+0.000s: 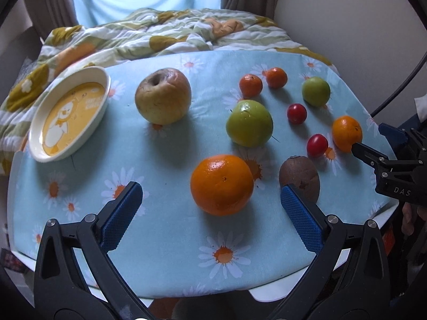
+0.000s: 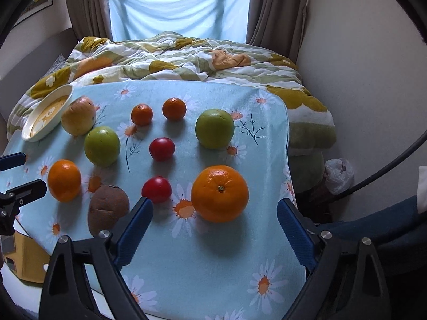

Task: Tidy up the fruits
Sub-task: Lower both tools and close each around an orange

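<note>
A: With both grippers tipped down over the desk (image 1: pixel 165 266), fruit scattered on the daisy cloth, nothing in the dish (image 1: pixel 70 112) yet. Left gripper (image 1: pixel 210 213): jaws wide apart, holding nothing. Large orange (image 1: pixel 222 184) sits just ahead, between the two finger lines, slightly right of centre. Kiwi (image 1: pixel 300 177) is partly behind the right blue pad (image 1: pixel 300 222).

B: Right gripper (image 2: pixel 214 229): jaws also apart and empty. Another orange (image 2: pixel 219 193) lies straight ahead, close to centre of the gap. Nearest cherry tomato (image 2: pixel 156 188) is just beyond the left fingertip (image 2: pixel 136 229).

A: So each hand has its own orange in line. Both are round, no long axis to square up to.

B: Dish is far left, beside the big apple (image 1: pixel 163 96). Left hand is the nearer one to it, by my reading.

A: Agreed. Likely next: left goes forward and down onto its orange, then carries it left. Risk: the right finger nudging the kiwi on the way down.

B: Green fruits (image 2: pixel 102 146), small mandarins (image 2: pixel 174 108) further back, untouched.
</note>
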`<state>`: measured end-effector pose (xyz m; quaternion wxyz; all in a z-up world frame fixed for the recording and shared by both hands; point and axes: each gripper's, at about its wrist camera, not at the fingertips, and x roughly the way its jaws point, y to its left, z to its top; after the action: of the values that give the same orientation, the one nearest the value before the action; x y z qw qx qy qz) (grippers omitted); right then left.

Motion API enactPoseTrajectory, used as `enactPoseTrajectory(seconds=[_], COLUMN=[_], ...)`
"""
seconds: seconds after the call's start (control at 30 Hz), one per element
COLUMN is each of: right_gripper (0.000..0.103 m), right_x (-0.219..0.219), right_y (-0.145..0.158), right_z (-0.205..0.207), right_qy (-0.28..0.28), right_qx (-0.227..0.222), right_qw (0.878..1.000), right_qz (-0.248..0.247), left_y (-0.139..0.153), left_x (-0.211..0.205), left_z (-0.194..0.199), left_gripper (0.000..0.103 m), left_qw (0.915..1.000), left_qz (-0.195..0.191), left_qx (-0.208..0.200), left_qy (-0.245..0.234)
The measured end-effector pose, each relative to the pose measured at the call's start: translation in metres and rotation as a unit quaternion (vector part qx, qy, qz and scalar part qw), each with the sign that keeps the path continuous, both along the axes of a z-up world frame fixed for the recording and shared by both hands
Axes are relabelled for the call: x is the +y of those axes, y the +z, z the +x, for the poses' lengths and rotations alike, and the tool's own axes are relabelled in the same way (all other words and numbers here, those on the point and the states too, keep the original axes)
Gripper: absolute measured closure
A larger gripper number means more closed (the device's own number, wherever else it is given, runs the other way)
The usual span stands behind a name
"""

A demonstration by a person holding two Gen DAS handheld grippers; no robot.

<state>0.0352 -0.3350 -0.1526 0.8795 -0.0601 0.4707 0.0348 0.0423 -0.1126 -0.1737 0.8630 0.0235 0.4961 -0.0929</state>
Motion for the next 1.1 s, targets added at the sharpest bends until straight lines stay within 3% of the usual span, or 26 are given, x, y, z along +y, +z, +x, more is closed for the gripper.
enactPoseTrajectory(seconds=[0.17,0.47,0.6,1.03,1.1], right_gripper=[0.016,0.027,0.029,0.036,0.048], right_x=[-0.002,-0.001,0.000,-0.003,-0.003], right_y=[-0.013,-0.031,-0.032,-0.035,-0.036], right_z=[0.006,0.013,0.016,0.032,0.034], right_qy=[0.024,0.053,0.058,0.055,0.063], right_qx=[0.003,0.010,0.017,0.037,0.046], right_qw=[0.999,0.997,0.997,0.997,0.997], right_qz=[-0.022,-0.051,-0.046,-0.039,-0.020], left_y=[-0.017,-0.041,-0.046,-0.044,-0.044], left_x=[-0.005,-0.011,-0.011,-0.010,-0.009], left_z=[0.007,0.012,0.014,0.014,0.013], left_gripper=[0.000,0.017,0.036,0.038,0.038], left_qw=[1.0000,0.9992,0.9989,0.9988,0.9989], left_qz=[0.001,0.000,-0.002,-0.002,0.001], left_qx=[0.008,0.037,0.045,0.046,0.045], left_qy=[0.005,0.013,0.016,0.015,0.016])
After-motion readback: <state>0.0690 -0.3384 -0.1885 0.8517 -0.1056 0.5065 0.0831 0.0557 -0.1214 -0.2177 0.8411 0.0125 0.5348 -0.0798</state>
